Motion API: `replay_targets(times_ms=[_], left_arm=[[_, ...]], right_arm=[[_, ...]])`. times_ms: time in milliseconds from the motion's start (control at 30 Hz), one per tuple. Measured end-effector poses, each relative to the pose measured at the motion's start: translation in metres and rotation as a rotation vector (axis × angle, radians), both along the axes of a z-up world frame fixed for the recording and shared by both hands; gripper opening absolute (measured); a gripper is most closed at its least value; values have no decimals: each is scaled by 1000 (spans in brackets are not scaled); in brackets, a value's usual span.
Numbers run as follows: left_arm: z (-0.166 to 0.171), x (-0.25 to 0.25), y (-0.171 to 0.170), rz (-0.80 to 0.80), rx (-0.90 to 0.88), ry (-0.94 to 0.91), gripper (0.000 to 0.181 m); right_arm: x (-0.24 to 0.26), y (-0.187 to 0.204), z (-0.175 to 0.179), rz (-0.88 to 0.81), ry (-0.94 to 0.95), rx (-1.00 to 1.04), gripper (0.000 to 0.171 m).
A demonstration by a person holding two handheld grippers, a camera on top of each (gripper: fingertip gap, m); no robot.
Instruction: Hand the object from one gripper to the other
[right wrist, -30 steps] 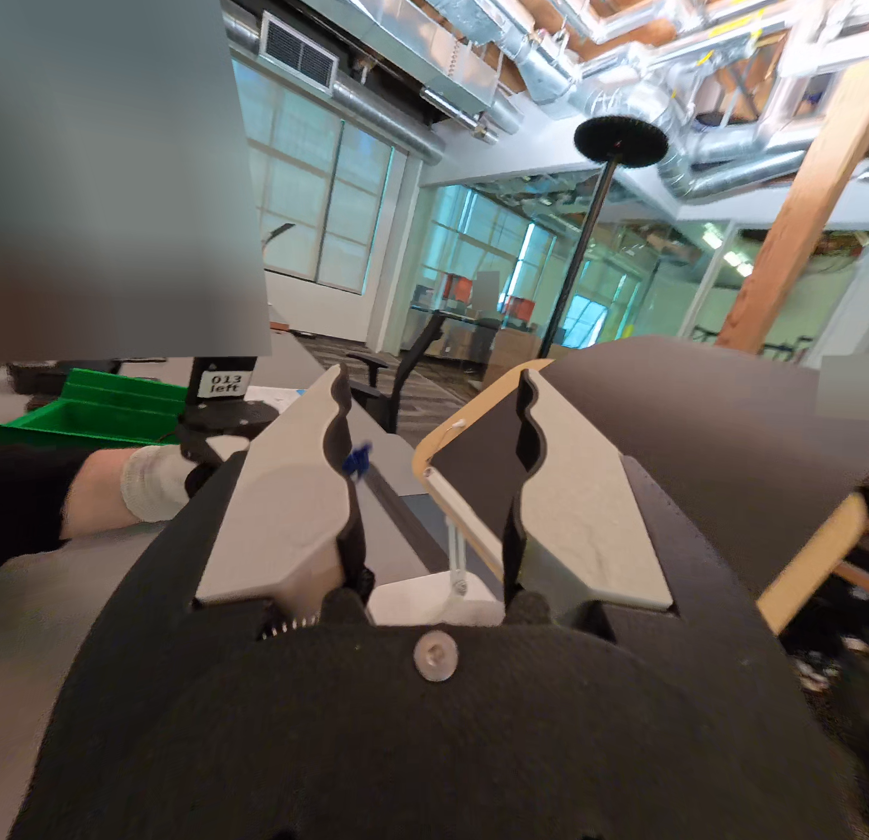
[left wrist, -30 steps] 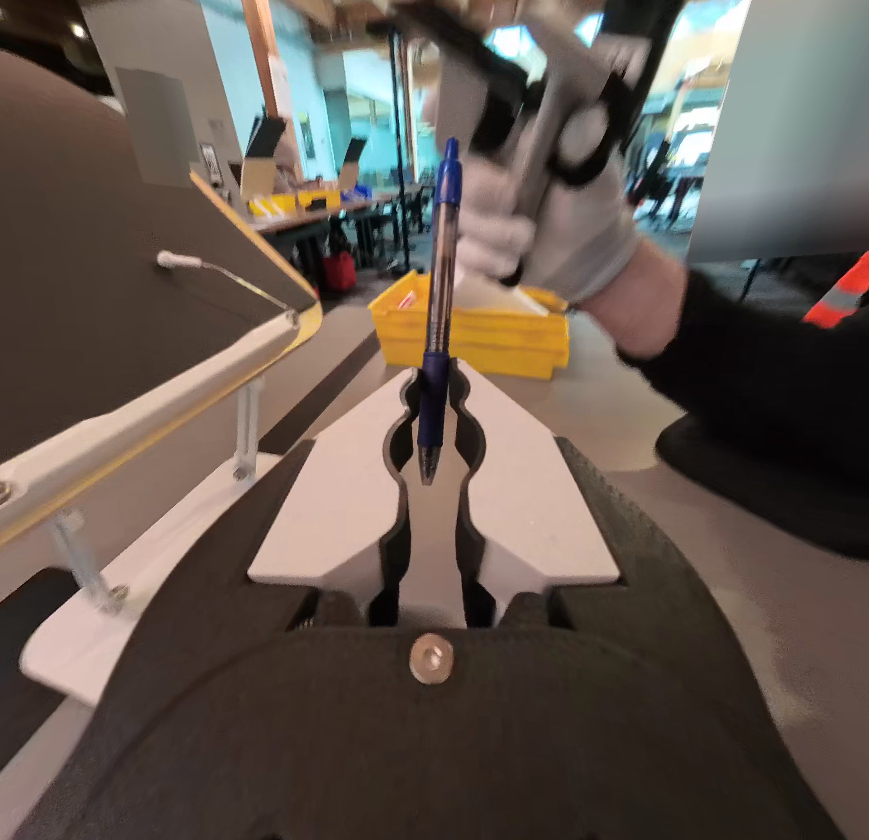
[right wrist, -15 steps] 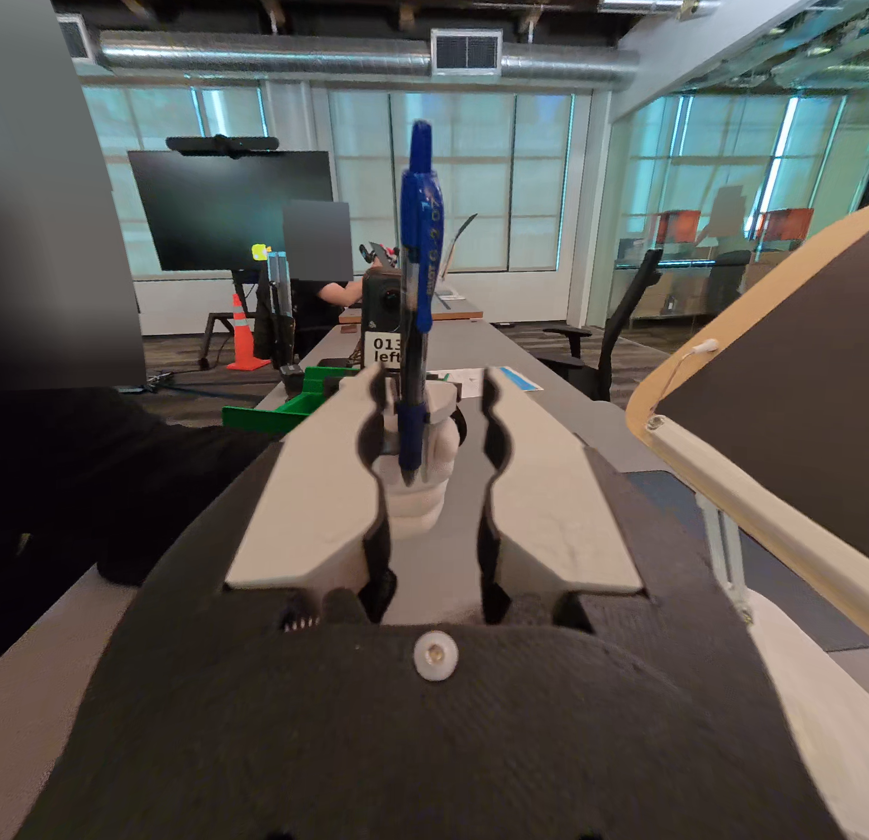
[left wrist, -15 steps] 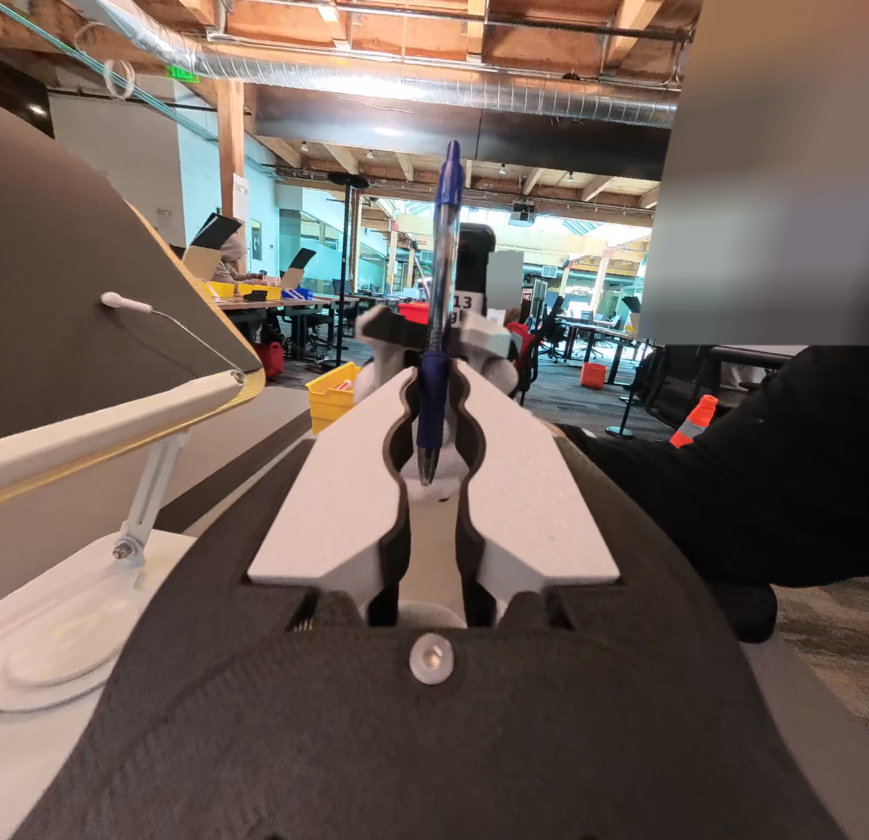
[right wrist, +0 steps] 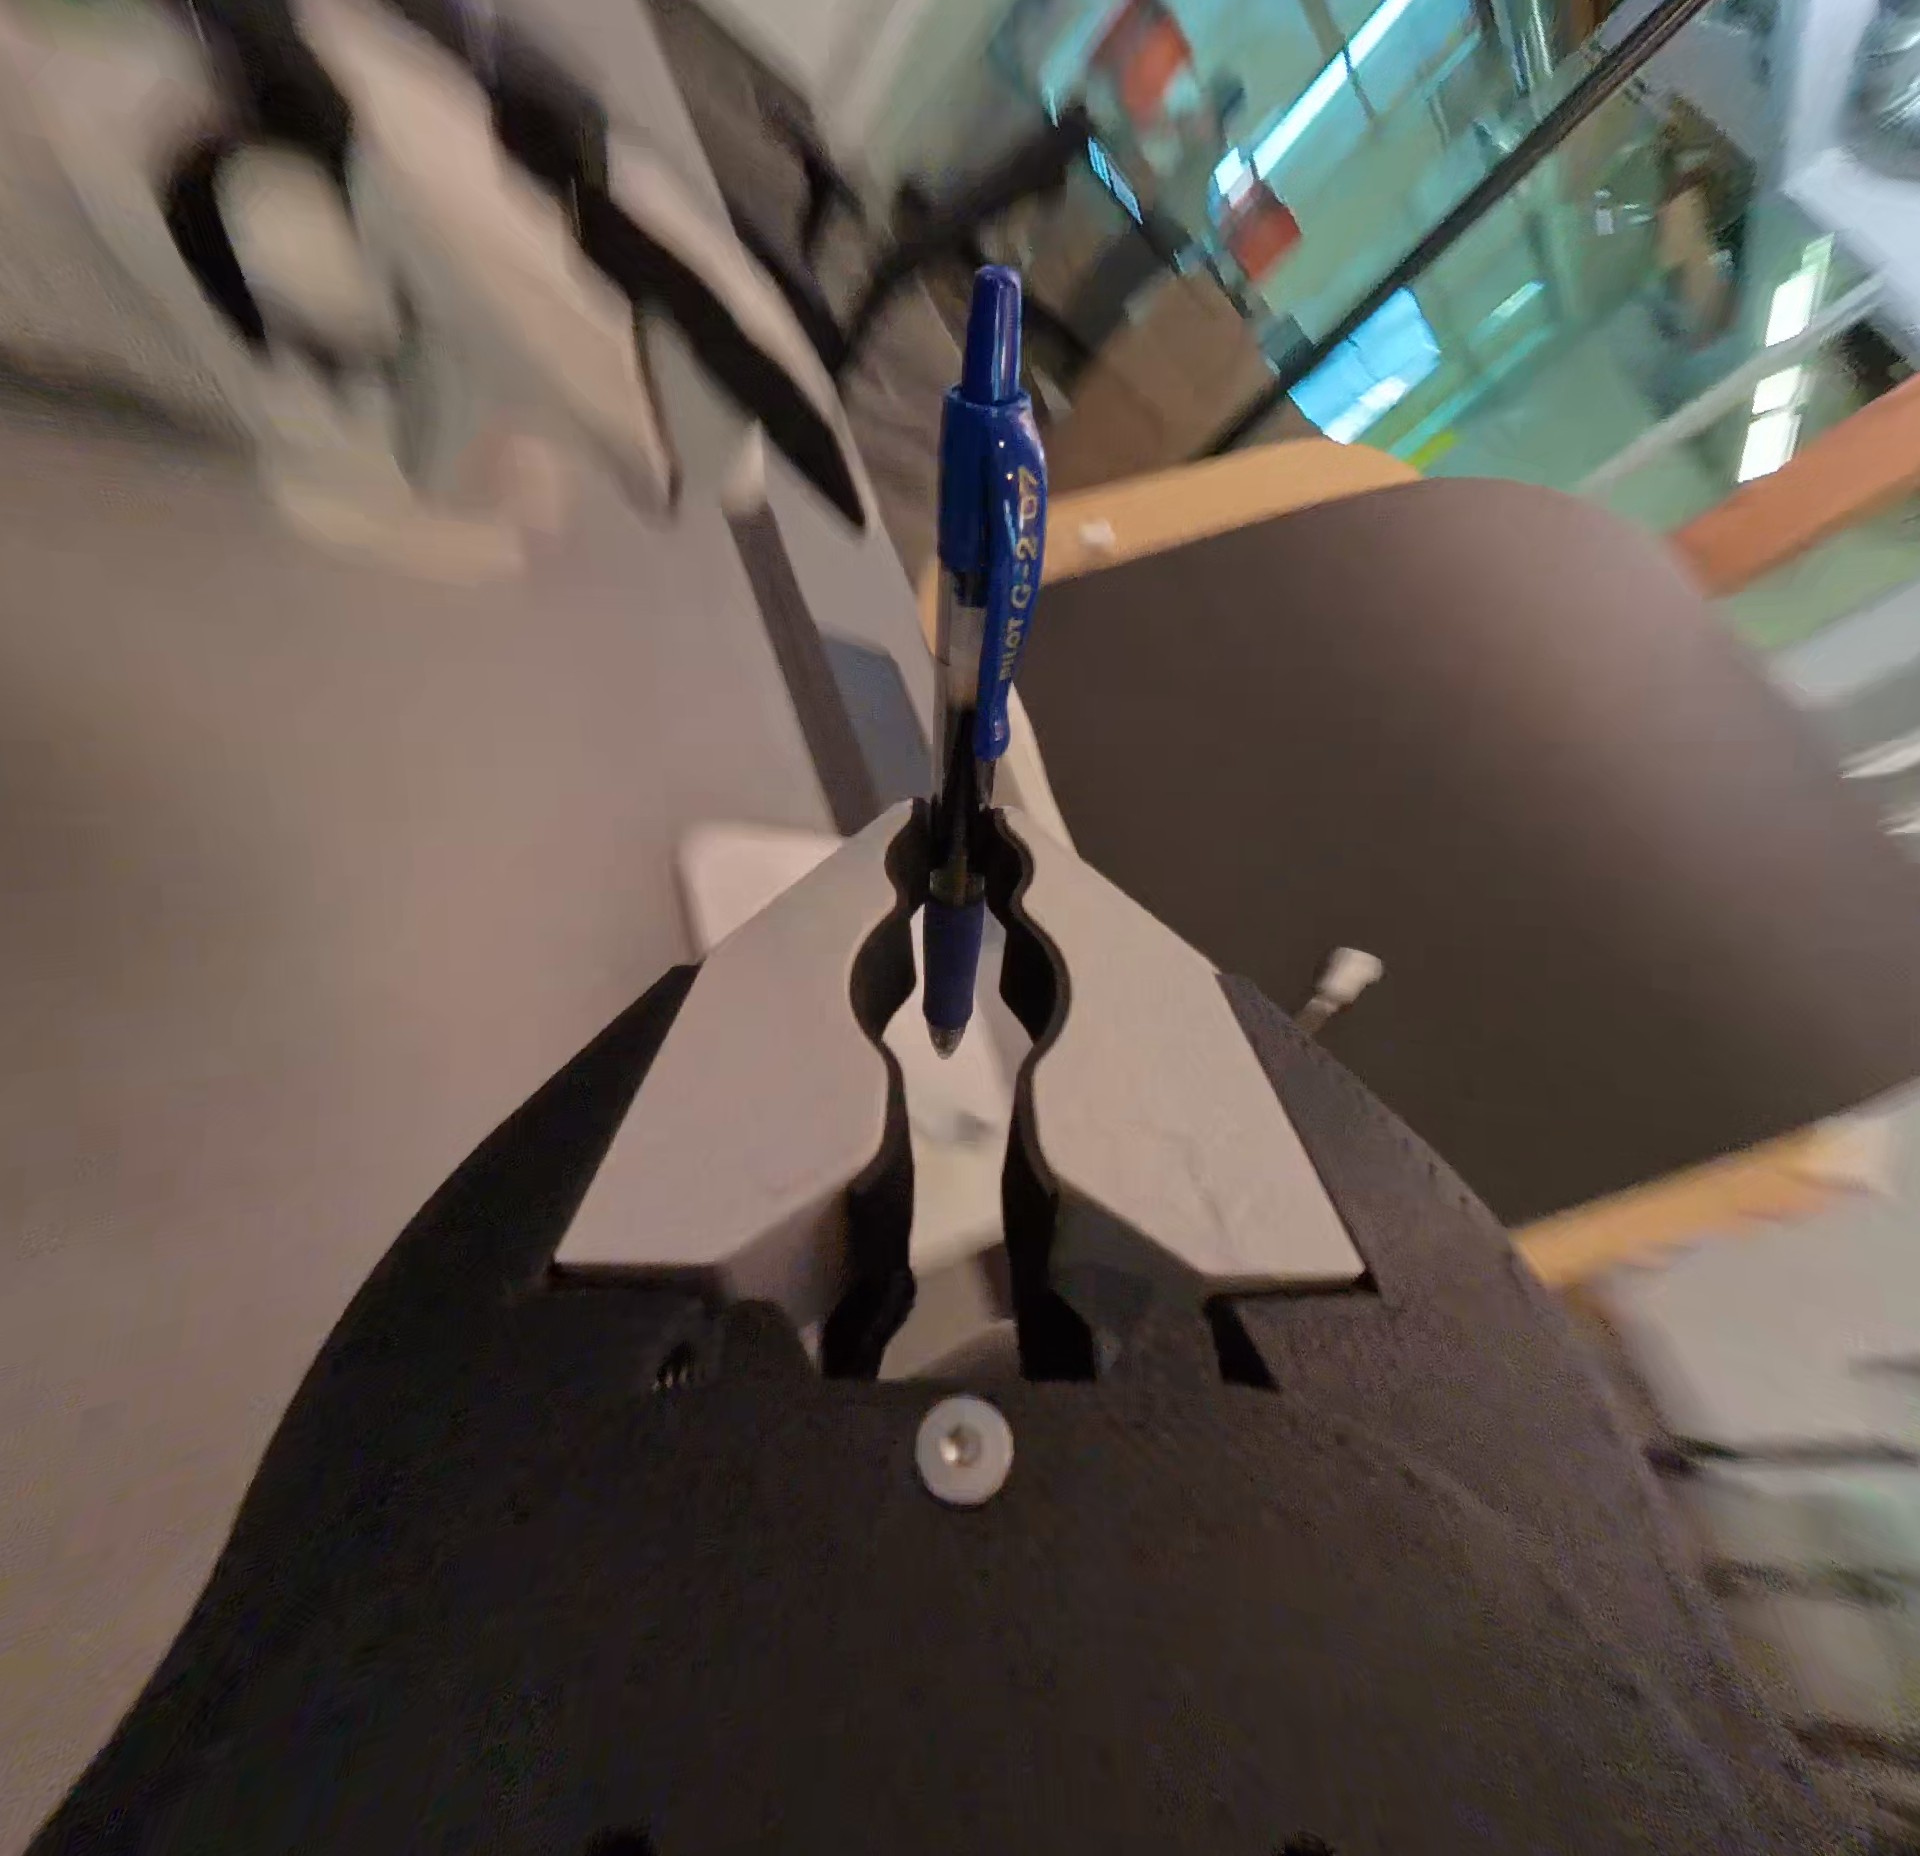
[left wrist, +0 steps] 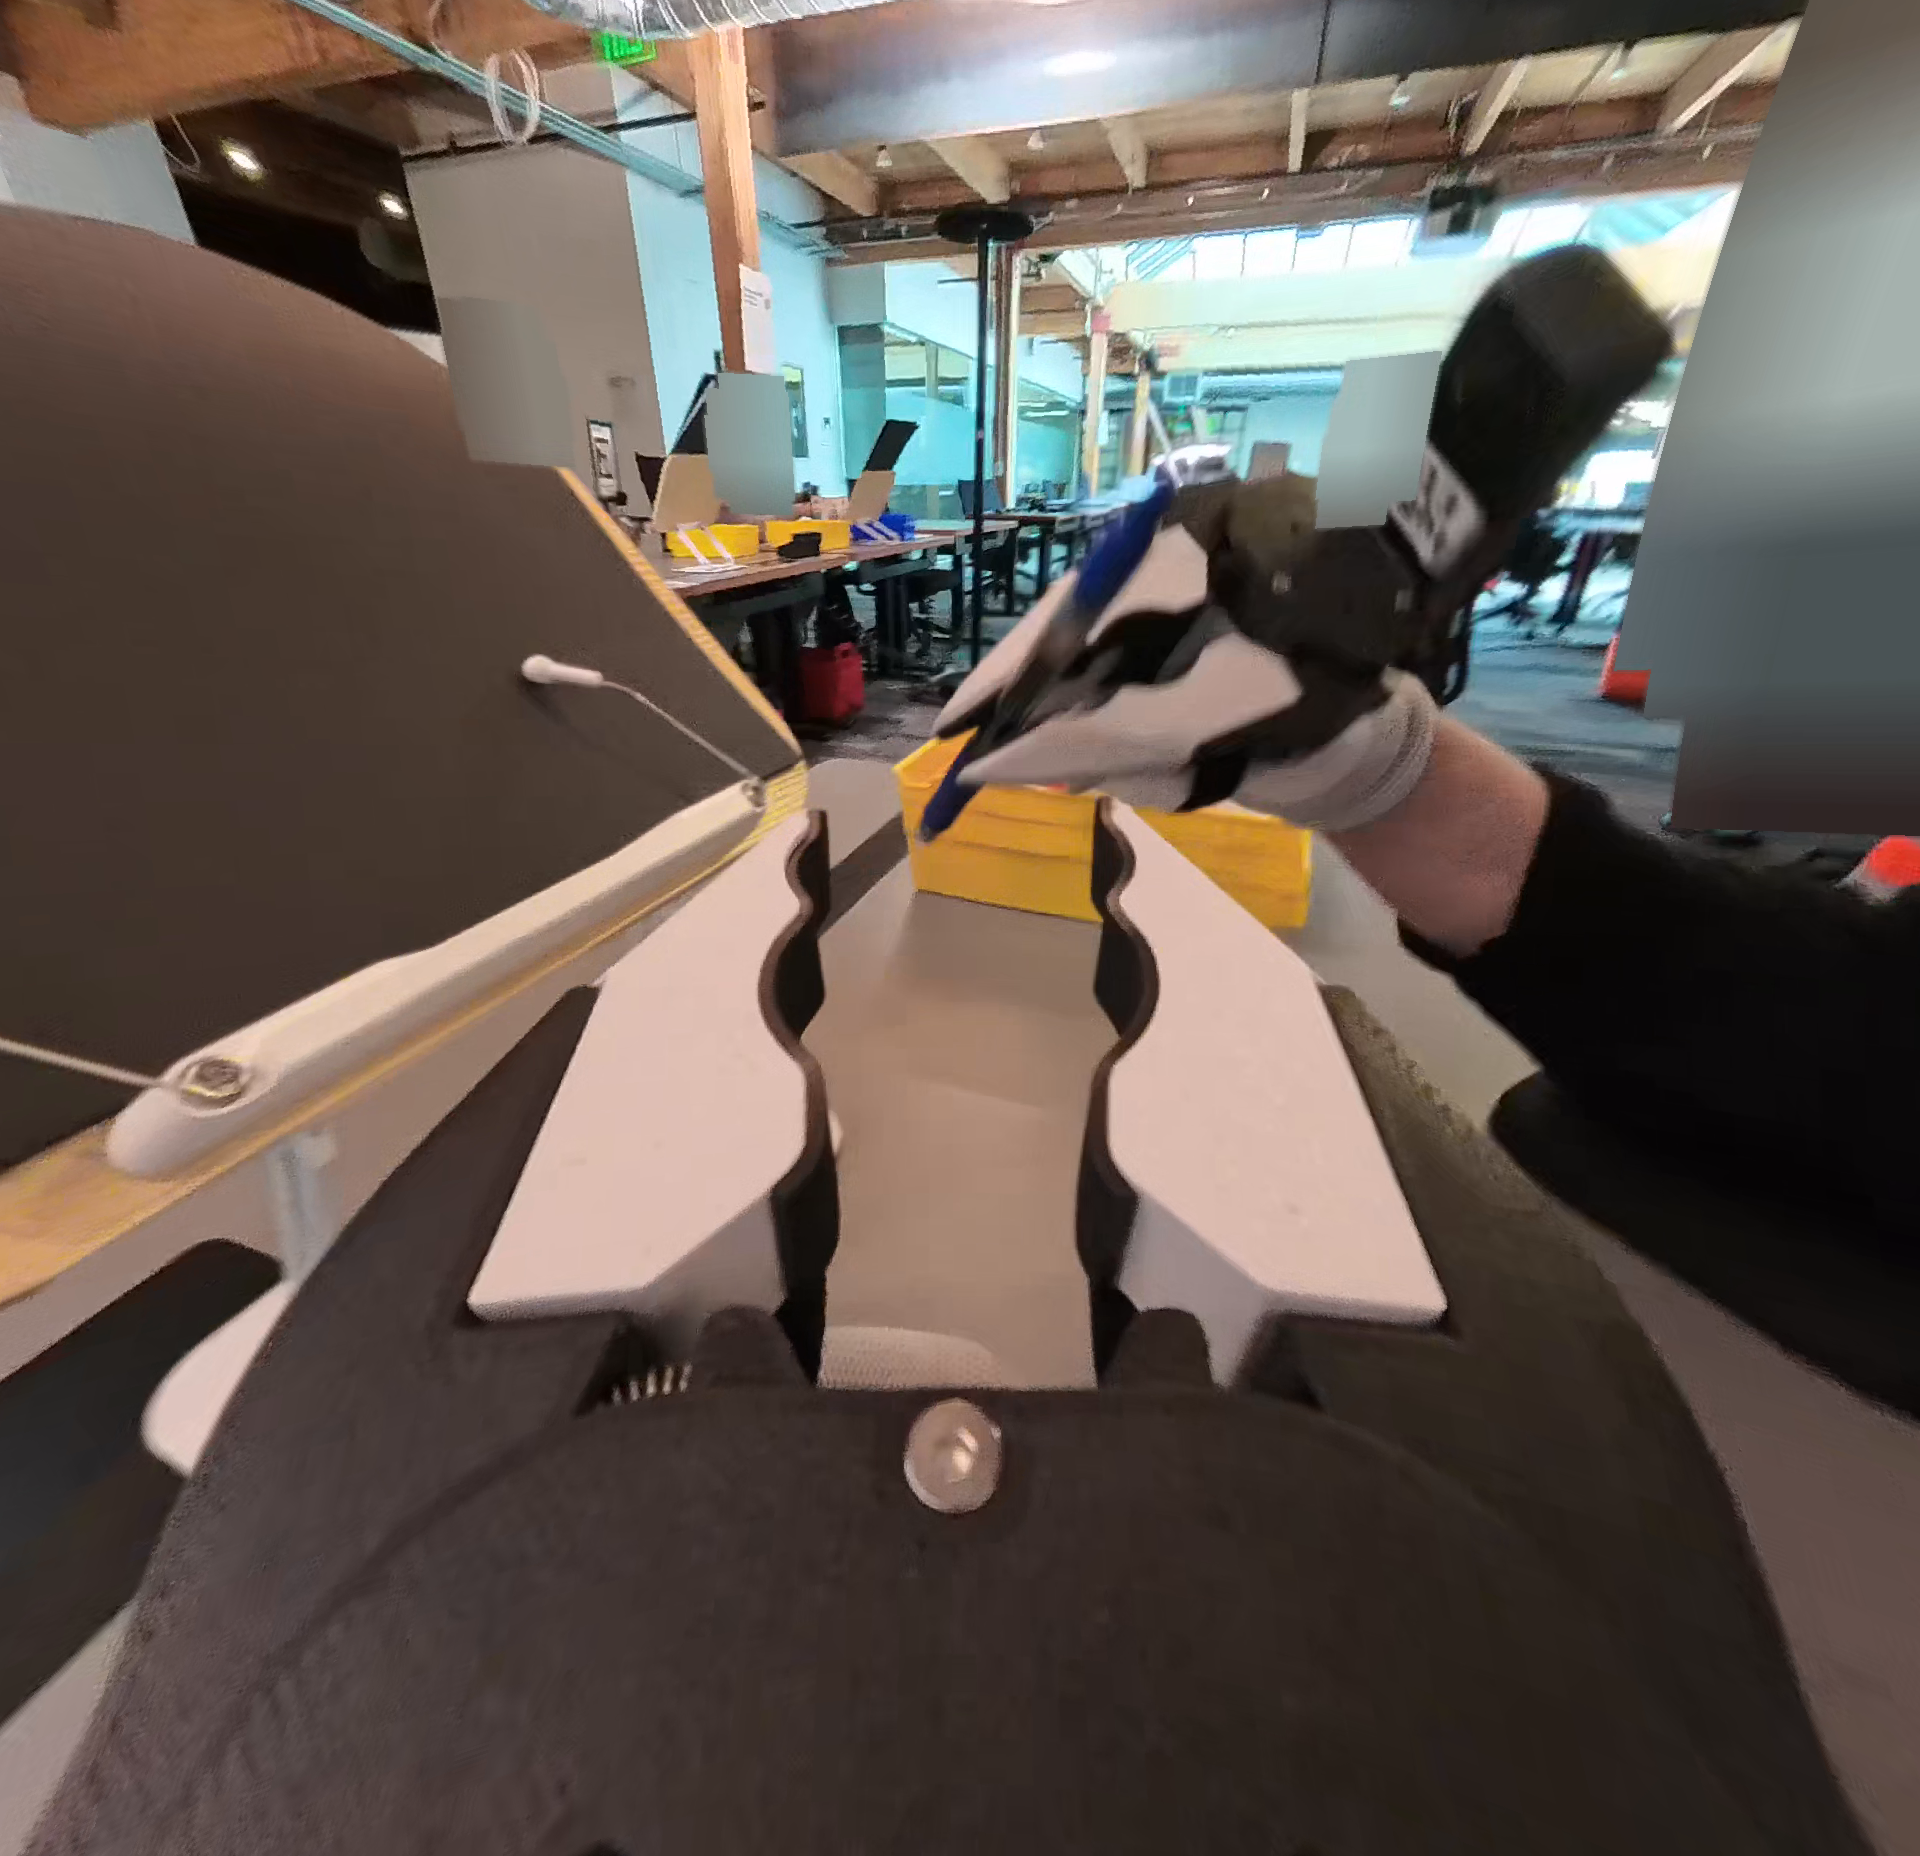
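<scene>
A blue pen stands upright between the tips of my right gripper, which is shut on its lower barrel just above the blue grip. In the left wrist view the same pen shows tilted in the right gripper, held by a gloved hand ahead and to the right. My left gripper is open and empty, its jaws wide apart over the grey table.
A dark curved panel with a tan edge stands close on the left; it also shows in the right wrist view. A yellow bin sits on the table ahead of the left gripper. A black sleeve crosses the right side.
The pen has passed from my left gripper to my right. The left gripper has opened and is empty; the right has shut on the pen and pulled away, tilting.
</scene>
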State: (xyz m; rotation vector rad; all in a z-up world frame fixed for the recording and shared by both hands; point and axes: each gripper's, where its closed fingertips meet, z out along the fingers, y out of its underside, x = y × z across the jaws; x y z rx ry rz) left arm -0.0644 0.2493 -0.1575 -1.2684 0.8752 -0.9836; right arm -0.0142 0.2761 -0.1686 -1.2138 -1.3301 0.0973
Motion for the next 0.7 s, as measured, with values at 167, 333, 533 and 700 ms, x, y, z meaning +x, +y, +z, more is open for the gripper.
replay_targets(times_ms=[167, 333, 533, 700], left_arm=[[18, 1, -20, -252, -385, -88, 62], [-4, -11, -11, -242, -559, -22, 54], [-36, -1, -25, -333, -612, 106, 32], [-38, -2, -15, -306, -614, 56, 15]], right_arm=[[-2, 7, 6, -152, -322, 474, 7], [-43, -1, -6, -136, -415, 642, 7], [-60, 3, -19, -158, -452, 732, 7], [-62, 4, -12, -176, -395, 757, 11]])
